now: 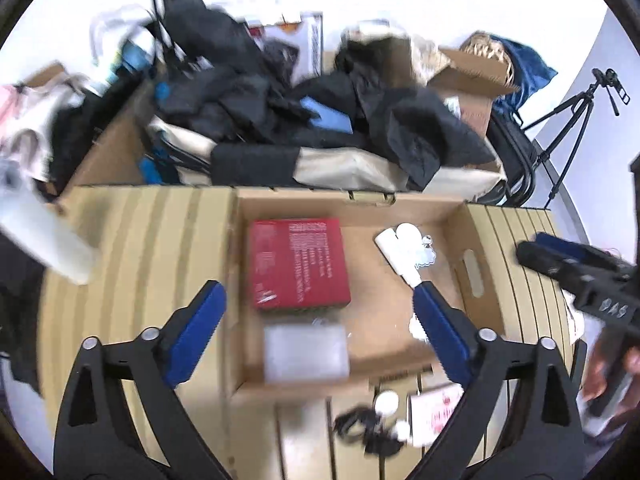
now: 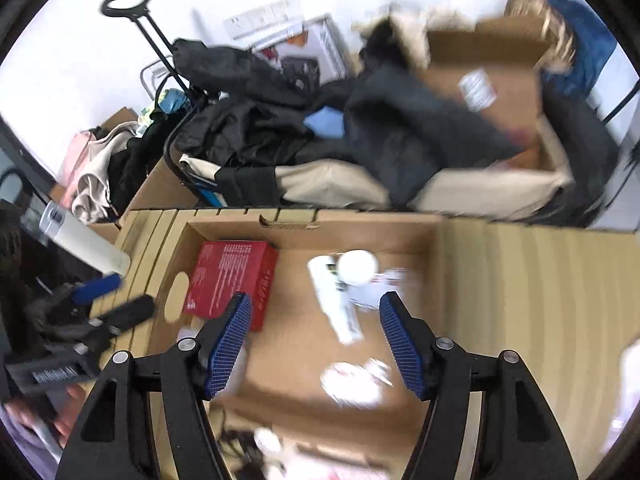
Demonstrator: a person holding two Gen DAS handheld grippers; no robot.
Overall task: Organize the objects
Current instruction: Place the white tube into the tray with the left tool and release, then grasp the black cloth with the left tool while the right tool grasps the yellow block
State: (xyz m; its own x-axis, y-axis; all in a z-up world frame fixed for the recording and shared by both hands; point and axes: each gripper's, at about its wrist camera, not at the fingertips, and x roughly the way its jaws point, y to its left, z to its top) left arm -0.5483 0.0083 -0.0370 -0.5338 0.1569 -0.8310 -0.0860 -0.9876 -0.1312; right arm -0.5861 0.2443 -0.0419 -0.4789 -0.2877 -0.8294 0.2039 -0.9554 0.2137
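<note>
**Inspector A:** Colours, please. The open cardboard box (image 1: 400, 208)?

**Inspector B:** Plain brown card inside. The surface (image 1: 140, 240) around it is tan with paler stripes.

**Inspector A:** Contents?

**Inspector B:** A red box (image 1: 298, 262) with white print on its face. Below it, a translucent whitish container (image 1: 305, 354). To the right, a white tube (image 2: 334, 300), its darker markings blurred, and a white round thing (image 2: 357, 266).

**Inspector A:** The tools?

**Inspector B:** Left gripper (image 1: 320, 312): black frame, solid blue pads. Right gripper (image 2: 316, 340): black frame, blue pads with a fine grid texture.

**Inspector A:** Behind?

**Inspector B:** Black clothing (image 1: 256, 96) heaped over cream fabric (image 1: 352, 168), with a light blue item (image 1: 326, 116) showing through. A black tripod (image 1: 576, 120) against a white wall.
</note>
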